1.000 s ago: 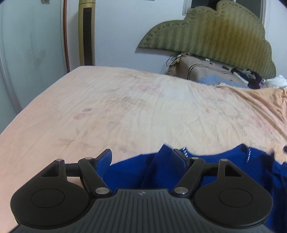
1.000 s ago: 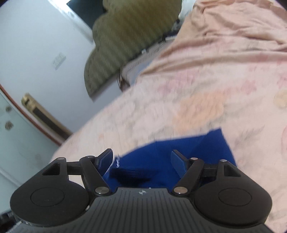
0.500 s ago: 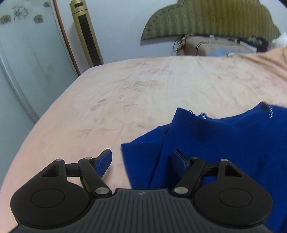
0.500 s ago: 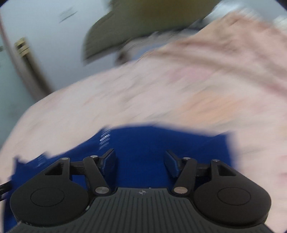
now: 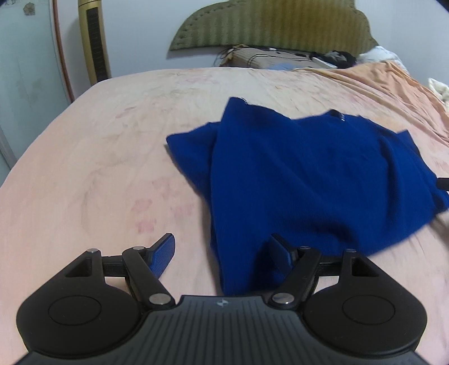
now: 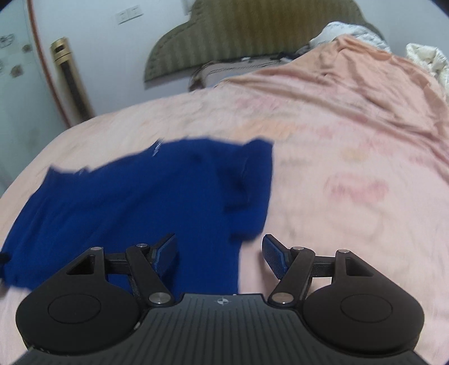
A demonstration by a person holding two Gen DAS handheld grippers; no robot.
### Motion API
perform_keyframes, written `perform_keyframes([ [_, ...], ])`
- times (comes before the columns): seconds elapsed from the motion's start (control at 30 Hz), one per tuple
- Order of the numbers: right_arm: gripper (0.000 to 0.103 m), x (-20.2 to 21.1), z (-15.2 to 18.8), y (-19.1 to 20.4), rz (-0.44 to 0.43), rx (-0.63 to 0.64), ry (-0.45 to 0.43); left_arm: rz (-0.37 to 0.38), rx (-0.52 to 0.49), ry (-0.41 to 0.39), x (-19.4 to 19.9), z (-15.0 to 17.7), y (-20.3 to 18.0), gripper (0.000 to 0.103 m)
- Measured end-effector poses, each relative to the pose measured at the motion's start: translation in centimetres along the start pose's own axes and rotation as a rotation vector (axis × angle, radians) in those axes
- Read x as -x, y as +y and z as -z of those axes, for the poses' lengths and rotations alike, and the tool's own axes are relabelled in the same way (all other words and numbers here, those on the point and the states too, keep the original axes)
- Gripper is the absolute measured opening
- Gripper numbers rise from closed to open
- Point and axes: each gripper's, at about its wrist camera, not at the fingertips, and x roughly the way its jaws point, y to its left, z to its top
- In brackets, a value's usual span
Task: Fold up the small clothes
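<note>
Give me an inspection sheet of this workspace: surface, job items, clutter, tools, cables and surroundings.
Surface: bed with a wrinkled pink floral sheet.
Job's things: one blue garment lying on the sheet, a side flap folded over, not neatly squared.
Clutter: bunched blanket and white bedding at the far right; dark items near the headboard.
Tools: left tool open, over the garment's near left edge; right tool open, over its near right edge; neither grips it.
Cables: dark cords on the pillow by the headboard.
Surroundings: olive padded headboard, gold tower fan, white wall, glass door at left.
</note>
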Motion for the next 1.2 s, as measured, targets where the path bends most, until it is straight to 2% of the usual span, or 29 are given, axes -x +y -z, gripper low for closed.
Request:
perform_keyframes([
  [0.1,0.071,0.4,1.3,0.7,-0.072,0.039,0.004,0.041,0.002,0.002,0.0,0.5,0.0,0.073],
  [0.17,0.071,0.1,1.6,1.5,-0.113,0.083,0.008,0.098,0.009,0.020,-0.1,0.6,-0.1,0.067],
  [0.2,0.064,-0.1,1.7,1.7,-0.117,0.093,0.010,0.119,0.014,0.031,-0.3,0.6,-0.2,0.041],
  [0.23,0.043,-0.3,1.8,1.9,-0.099,0.093,0.020,0.117,0.018,0.054,-0.6,0.7,-0.3,0.022],
  [0.27,0.030,-0.4,1.8,2.0,-0.068,0.091,0.029,0.098,0.023,0.069,-0.8,0.7,-0.4,0.019],
  [0.3,0.009,-0.4,1.8,1.9,-0.041,0.081,0.027,0.084,0.031,0.068,-0.8,0.7,-0.4,0.011],
  [0.37,0.007,0.0,1.8,1.4,-0.030,0.051,0.006,0.080,0.047,0.059,-0.5,0.7,-0.3,0.006],
  [0.47,0.006,1.3,1.7,2.3,0.116,0.109,-0.050,0.056,0.062,0.021,1.0,0.6,0.0,0.005],
  [0.6,0.006,2.5,1.3,3.1,0.170,0.154,-0.056,0.046,0.079,0.009,2.4,0.2,0.7,0.004],
  [0.7,0.008,1.3,1.7,3.8,0.183,0.226,0.040,0.057,-0.006,0.058,1.9,0.7,-0.3,0.004],
  [0.73,0.017,0.9,1.9,3.9,0.189,0.229,0.059,0.058,-0.040,0.090,1.5,1.1,-0.9,0.005],
  [0.77,0.020,0.8,1.9,4.0,0.189,0.234,0.072,0.062,-0.075,0.110,1.3,1.4,-1.4,0.005],
  [0.8,0.024,1.1,1.8,4.1,0.196,0.238,0.060,0.057,-0.096,0.112,1.4,1.5,-1.6,0.005],
  [0.83,0.035,1.7,1.5,4.2,0.205,0.228,0.033,0.049,-0.113,0.101,1.8,1.4,-1.7,0.006],
  [0.87,0.041,2.2,1.1,4.2,0.210,0.213,0.001,0.043,-0.118,0.090,2.3,1.1,-1.6,0.006],
  [0.9,0.050,2.6,0.5,4.2,0.210,0.196,-0.034,0.037,-0.112,0.073,2.7,0.6,-1.4,0.006],
  [1.03,0.051,1.8,-2.8,4.4,0.148,0.173,-0.112,0.052,-0.090,-0.031,3.6,-2.4,-1.3,0.011],
  [1.13,0.050,-1.5,-4.8,4.8,0.078,0.159,-0.111,0.056,-0.090,-0.075,1.9,-4.5,-2.2,0.014],
  [1.2,0.051,-4.3,-5.6,4.5,0.041,0.111,-0.072,0.026,-0.070,-0.063,0.0,-5.4,-2.8,0.021],
])
